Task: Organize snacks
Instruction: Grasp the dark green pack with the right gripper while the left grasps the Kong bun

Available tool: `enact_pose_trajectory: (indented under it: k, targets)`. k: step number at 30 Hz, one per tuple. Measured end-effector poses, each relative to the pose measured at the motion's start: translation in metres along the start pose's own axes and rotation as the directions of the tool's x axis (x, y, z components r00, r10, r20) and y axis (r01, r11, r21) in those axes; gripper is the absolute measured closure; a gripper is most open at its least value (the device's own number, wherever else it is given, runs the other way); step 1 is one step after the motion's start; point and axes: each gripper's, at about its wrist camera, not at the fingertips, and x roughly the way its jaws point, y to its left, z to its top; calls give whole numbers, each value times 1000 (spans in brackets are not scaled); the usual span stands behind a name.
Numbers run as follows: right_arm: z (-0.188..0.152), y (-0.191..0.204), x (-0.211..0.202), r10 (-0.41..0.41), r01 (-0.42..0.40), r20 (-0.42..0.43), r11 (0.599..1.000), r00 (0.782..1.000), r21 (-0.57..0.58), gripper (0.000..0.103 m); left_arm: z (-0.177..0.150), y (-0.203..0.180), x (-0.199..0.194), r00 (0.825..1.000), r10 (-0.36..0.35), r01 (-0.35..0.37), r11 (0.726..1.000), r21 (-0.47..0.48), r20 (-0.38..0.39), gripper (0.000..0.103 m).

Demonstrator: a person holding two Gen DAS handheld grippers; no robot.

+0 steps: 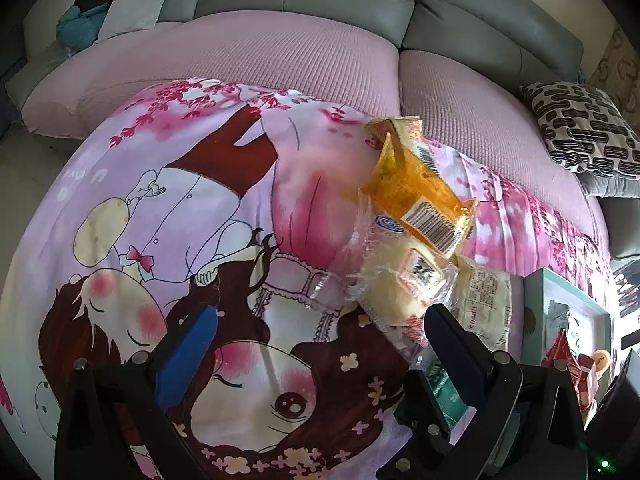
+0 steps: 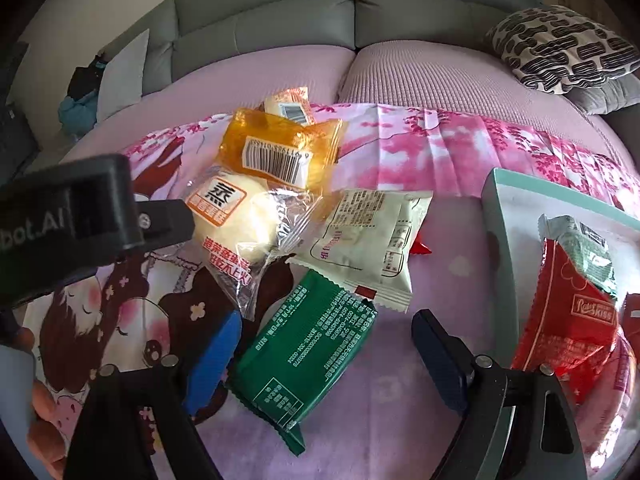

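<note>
Snack packets lie in a loose pile on a cartoon-print cloth (image 2: pixel 420 148). A green packet (image 2: pixel 304 356) lies between the open fingers of my right gripper (image 2: pixel 324 332). Behind it are a cream packet (image 2: pixel 368 236), a clear-wrapped steamed cake (image 2: pixel 240 220), an orange packet (image 2: pixel 280 148) and a small packet (image 2: pixel 290 106). A teal box (image 2: pixel 496 240) at the right holds a red packet (image 2: pixel 568 320) and a grey-green one (image 2: pixel 584 256). My left gripper (image 1: pixel 316 320) is open and empty over the cloth, just left of the cake (image 1: pixel 396 288) and orange packet (image 1: pixel 416 192).
The cloth covers a pink cushioned sofa seat (image 1: pixel 280 52) with grey backrests (image 2: pixel 260 12). A black-and-white patterned pillow (image 2: pixel 560 48) lies at the right. The left gripper's body (image 2: pixel 80 216) shows at the left of the right wrist view. The teal box (image 1: pixel 568 312) sits right of the pile.
</note>
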Motion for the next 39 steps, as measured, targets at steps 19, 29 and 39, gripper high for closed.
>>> enact_pose_trajectory:
  k: [19,29,39]
  targets:
    - [-2,-25,-8,3,-1,-41,998,999,65,57,6,-29,28,996,-88,88,993,84,-9,6]
    - [-1,-25,-7,-7,9,-41,999,999,52,57,7,-28,44,987,-153,154,988,25,-56,27]
    - [-5,-20,-15,15,-14,-37,999,999,40,61,0,-23,34,984,-159,157,987,-35,-83,43]
